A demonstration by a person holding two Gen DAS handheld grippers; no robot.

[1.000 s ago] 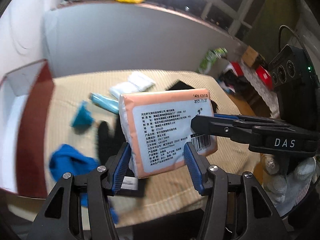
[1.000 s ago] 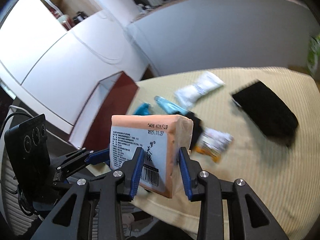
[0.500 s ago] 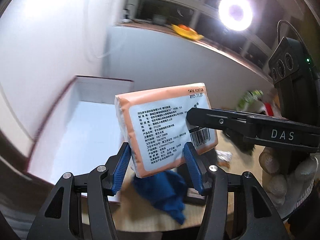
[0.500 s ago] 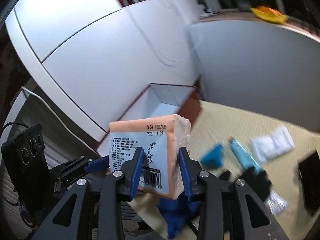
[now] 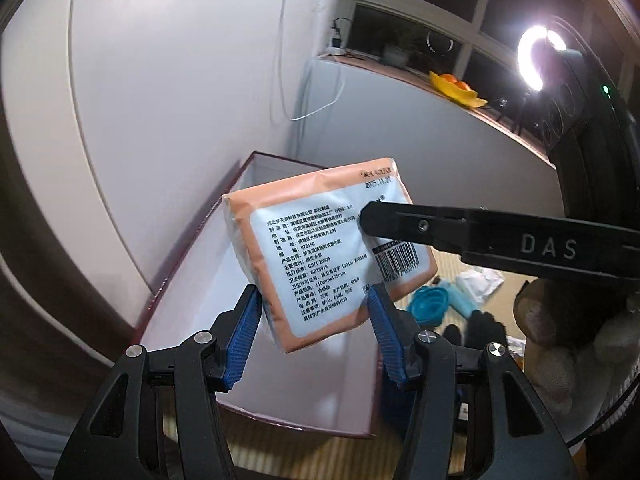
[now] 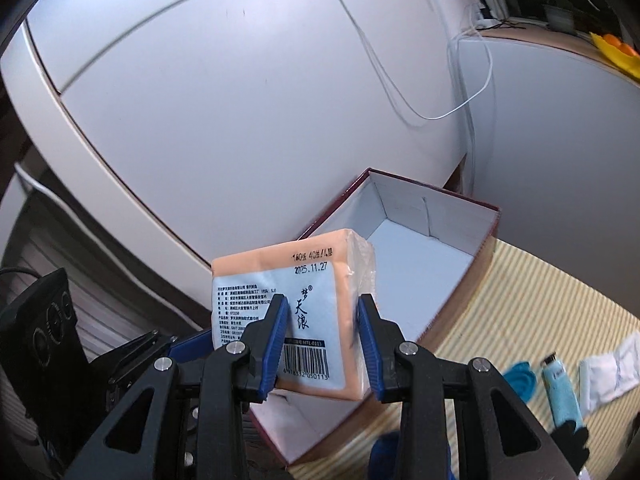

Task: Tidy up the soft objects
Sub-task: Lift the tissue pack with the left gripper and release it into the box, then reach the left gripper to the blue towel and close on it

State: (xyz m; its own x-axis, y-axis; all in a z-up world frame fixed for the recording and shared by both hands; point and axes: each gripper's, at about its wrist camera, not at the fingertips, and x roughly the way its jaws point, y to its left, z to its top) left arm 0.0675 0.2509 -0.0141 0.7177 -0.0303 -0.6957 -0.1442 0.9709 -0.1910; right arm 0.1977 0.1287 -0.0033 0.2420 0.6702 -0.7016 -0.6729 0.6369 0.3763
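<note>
An orange tissue pack with a pale blue label is held in the air by both grippers. My left gripper is shut on its lower end. My right gripper is shut on its other end and shows in the left wrist view as a black finger across the label. The pack hangs over the open maroon box with a white inside. The box lies below the pack in the left wrist view too.
White cabinet walls stand behind the box. On the striped mat to the right lie a blue cloth, a light blue tube, a white packet and a black item.
Both grippers have carried the tissue pack leftward from above the mat to above the open box. Grip on the pack is unchanged.
</note>
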